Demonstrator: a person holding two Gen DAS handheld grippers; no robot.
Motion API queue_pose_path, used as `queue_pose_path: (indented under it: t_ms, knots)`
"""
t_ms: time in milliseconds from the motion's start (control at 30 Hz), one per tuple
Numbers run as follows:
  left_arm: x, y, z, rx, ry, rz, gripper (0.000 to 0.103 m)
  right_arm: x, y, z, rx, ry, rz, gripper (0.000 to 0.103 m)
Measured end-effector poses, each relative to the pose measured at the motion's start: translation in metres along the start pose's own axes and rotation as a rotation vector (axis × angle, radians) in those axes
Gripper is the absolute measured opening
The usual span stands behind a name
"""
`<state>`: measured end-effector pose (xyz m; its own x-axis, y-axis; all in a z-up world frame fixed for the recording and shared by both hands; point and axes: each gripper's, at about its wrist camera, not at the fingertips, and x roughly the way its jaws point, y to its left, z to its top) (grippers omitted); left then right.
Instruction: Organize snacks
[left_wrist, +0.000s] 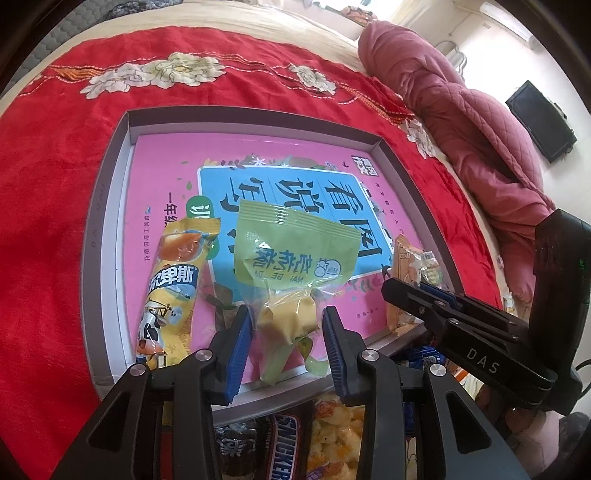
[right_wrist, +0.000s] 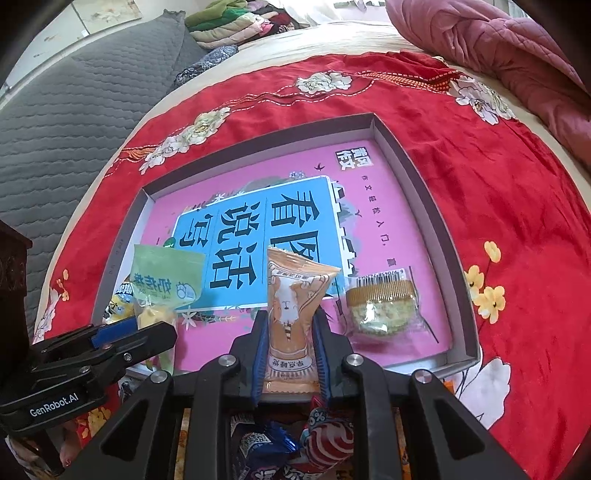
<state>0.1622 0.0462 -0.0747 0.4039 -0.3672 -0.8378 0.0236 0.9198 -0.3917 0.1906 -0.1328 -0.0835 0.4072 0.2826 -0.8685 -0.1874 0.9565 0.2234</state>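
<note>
A shallow grey tray (left_wrist: 107, 221) (right_wrist: 417, 177) with a pink and blue printed bottom lies on a red flowered bedspread. My left gripper (left_wrist: 288, 332) (right_wrist: 147, 332) is shut on a green snack packet (left_wrist: 291, 254) (right_wrist: 166, 280) over the tray's near edge. The packet's top leans onto the tray and its tail hangs below the pads. My right gripper (right_wrist: 290, 332) (left_wrist: 410, 291) is shut on an orange packet (right_wrist: 295, 295) (left_wrist: 404, 258), which stands upright above the tray's near side. A yellow stick packet (left_wrist: 173, 288) and a clear-wrapped round biscuit (right_wrist: 380, 310) lie in the tray.
Loose snacks are piled on the bed before the tray: a Snickers bar (left_wrist: 284, 450), a yellow puffed snack bag (left_wrist: 332, 435), a blue packet (right_wrist: 258, 446) and a red swirl packet (right_wrist: 325, 439). A pink quilt (left_wrist: 461, 110) is heaped at the right. A grey padded mat (right_wrist: 74, 122) lies at the left.
</note>
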Motion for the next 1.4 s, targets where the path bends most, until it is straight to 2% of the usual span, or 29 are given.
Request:
queue_pose_path:
  t_ms: [800,967,1067,1333,1400]
  knots:
    - [0.004,0.001,0.001,-0.006,0.018,0.008,0.047,-0.011,-0.002,0.002,0.010,-0.020,0.007,0.033]
    - [0.002,0.000,0.001,-0.001,0.018,0.006,0.049,-0.019,-0.003,0.003,0.013,-0.032,0.011,0.033]
    - [0.001,-0.002,0.002,0.005,0.016,0.012,0.054,-0.023,-0.005,0.004,0.018,-0.039,0.013,0.033]
    - [-0.009,-0.004,0.002,0.006,0.011,-0.005,0.055,-0.040,-0.010,0.004,0.029,-0.061,0.018,0.034]
    - [-0.015,-0.006,0.003,0.011,0.005,-0.011,0.055,-0.044,-0.012,0.004,0.034,-0.068,0.021,0.037]
